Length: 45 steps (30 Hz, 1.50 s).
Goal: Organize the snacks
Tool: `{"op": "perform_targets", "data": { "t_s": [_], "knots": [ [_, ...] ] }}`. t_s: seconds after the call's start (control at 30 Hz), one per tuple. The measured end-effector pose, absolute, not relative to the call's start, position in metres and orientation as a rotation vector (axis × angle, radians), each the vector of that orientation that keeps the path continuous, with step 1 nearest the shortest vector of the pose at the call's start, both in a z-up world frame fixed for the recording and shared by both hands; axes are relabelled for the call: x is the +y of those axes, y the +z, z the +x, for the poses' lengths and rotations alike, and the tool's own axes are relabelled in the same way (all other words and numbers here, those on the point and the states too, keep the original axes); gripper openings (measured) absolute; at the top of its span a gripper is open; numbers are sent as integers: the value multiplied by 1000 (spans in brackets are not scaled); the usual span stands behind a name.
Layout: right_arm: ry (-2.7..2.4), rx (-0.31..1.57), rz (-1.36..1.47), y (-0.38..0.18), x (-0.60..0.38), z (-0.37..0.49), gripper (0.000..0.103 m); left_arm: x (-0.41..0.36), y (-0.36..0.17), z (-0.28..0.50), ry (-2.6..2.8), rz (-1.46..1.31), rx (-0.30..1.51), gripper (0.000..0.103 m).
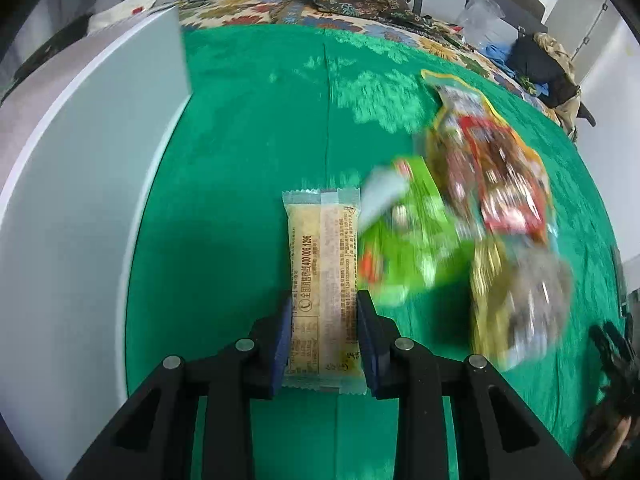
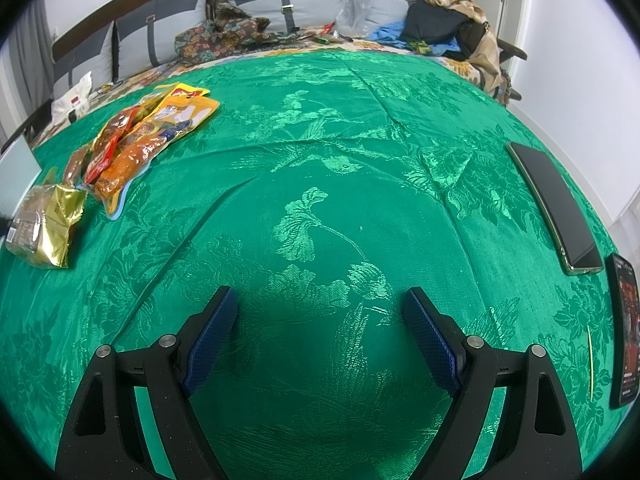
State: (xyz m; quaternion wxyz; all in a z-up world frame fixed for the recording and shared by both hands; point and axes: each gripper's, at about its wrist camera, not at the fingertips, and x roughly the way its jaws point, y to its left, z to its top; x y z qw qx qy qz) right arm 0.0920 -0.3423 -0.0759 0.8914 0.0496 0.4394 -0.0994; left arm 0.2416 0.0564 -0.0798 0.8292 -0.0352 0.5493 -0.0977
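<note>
My left gripper is shut on a long pale snack bar in a clear wrapper, held above the green tablecloth. To its right lie a green snack pack, a red and yellow pack and a gold and clear pack, all blurred. A white box stands at the left. My right gripper is open and empty over the cloth. In its view the orange and yellow packs and the gold pack lie at the far left.
Two phones lie at the right edge of the table, one black-screened and one lit. A thin yellow stick lies near them. A sofa with cushions, patterned fabric and clothes stands behind the table.
</note>
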Motion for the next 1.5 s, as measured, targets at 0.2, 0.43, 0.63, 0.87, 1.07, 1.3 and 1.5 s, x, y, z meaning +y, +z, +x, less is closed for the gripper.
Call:
{"op": "perform_targets", "data": {
  "t_s": [0.2, 0.43, 0.63, 0.87, 1.07, 1.3, 1.5],
  "knots": [
    [-206, 912, 103, -76, -342, 92, 88, 54, -81, 159, -193, -21, 1166, 30],
    [-206, 912, 103, -76, -342, 92, 88, 47, -90, 151, -158, -18, 1082, 94],
    [-206, 912, 103, -76, -342, 92, 88, 44, -99, 155, -123, 58, 1011, 103],
    [-206, 911, 103, -76, -342, 92, 88, 47, -100, 152, -116, 52, 968, 103],
    [-206, 911, 103, -76, -342, 92, 88, 47, -101, 152, -105, 46, 958, 103],
    [-206, 911, 104, -76, -342, 92, 88, 47, -101, 152, -105, 46, 959, 103],
    [-206, 910, 104, -76, -342, 92, 88, 48, -100, 151, -104, 46, 961, 103]
  ]
}}
